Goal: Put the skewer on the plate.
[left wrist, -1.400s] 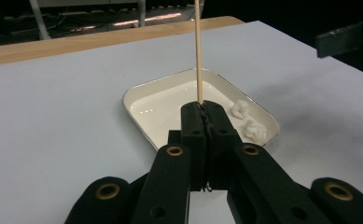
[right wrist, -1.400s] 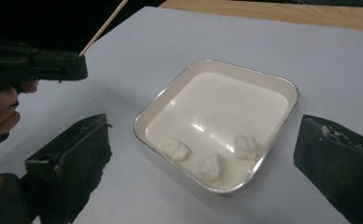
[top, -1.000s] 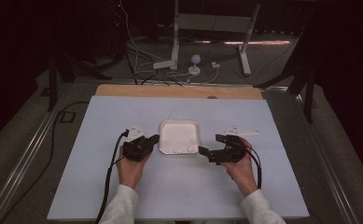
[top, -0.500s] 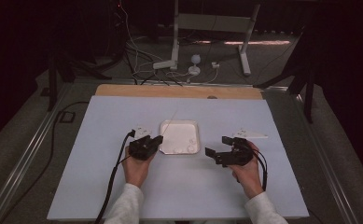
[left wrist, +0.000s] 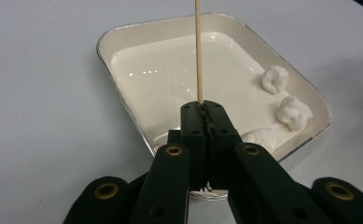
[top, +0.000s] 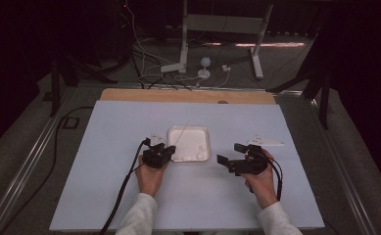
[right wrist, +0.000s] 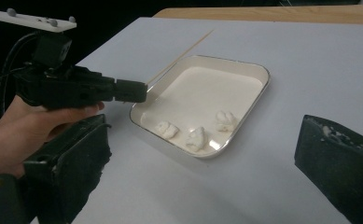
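You are pinching a thin wooden skewer (left wrist: 198, 51) in your left gripper (left wrist: 202, 109), jaws closed tight on its lower end so the stick is angling out over the white tray (left wrist: 123, 91), probably ready to spear 1 of the 3 white puffy pieces (right wrist: 197, 138) lying along the tray's near edge. Your right gripper (top: 231, 157) is waiting just beside the tray with its jaws spread wide and empty. What the 3 pieces are made of is staying hard to make out.

One white tray (left wrist: 123, 100), one thin wooden stick (left wrist: 198, 51), three white lumps (right wrist: 197, 138) and two black grippers (top: 164, 152) are counted.
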A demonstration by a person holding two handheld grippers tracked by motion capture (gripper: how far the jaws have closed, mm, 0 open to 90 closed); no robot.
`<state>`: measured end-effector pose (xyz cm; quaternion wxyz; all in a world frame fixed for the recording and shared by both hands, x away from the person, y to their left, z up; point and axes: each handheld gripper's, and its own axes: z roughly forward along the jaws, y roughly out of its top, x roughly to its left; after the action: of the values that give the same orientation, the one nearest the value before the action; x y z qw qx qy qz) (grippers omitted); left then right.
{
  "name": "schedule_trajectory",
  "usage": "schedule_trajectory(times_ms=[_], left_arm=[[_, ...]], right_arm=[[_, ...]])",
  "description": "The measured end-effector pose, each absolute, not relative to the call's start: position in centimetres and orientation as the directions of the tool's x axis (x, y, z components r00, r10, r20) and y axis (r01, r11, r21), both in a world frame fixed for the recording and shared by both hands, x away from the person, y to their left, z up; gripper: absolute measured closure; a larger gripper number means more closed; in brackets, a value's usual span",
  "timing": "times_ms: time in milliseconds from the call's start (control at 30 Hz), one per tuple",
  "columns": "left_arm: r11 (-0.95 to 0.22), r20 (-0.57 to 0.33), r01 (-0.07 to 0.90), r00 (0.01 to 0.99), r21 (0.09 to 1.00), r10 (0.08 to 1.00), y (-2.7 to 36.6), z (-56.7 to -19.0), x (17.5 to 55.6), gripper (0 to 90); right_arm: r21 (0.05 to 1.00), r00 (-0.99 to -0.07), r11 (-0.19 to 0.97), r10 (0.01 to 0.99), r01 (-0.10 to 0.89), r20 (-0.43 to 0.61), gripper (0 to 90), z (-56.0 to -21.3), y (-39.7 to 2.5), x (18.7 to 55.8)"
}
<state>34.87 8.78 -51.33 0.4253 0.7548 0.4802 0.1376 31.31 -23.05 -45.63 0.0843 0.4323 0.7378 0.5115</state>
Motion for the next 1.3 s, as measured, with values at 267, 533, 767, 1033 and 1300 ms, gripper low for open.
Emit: schedule_trajectory(times_ms=[267, 533, 767, 1033, 1300], left_arm=[[-0.167, -0.212, 0.619, 0.492, 0.768, 0.844, 8.2, -51.8, 35.1, 73.4], [-0.125, -0.265, 0.590, 0.530, 0.798, 0.805, 8.5, -50.8, 34.7, 41.7], [-0.060, -0.306, 0.536, 0.566, 0.842, 0.766, 10.5, -48.3, 33.7, 18.5], [-0.021, -0.300, 0.479, 0.584, 0.878, 0.754, 14.0, -45.5, 31.8, 9.2], [-0.071, -0.237, 0.438, 0.607, 0.896, 0.759, 16.2, -44.7, 30.0, 2.4]], right_arm=[[0.824, -0.612, 0.104, 0.722, 0.557, 0.323, 2.8, -45.7, -23.1, 31.3], [0.825, -0.611, 0.105, 0.724, 0.556, 0.320, 2.8, -45.8, -23.3, 31.2], [0.830, -0.615, 0.126, 0.734, 0.543, 0.290, 2.5, -45.8, -23.5, 31.0], [0.842, -0.619, 0.149, 0.745, 0.519, 0.250, 2.2, -45.6, -23.9, 30.7], [0.859, -0.627, 0.180, 0.755, 0.479, 0.191, 1.7, -45.6, -24.9, 30.0]])
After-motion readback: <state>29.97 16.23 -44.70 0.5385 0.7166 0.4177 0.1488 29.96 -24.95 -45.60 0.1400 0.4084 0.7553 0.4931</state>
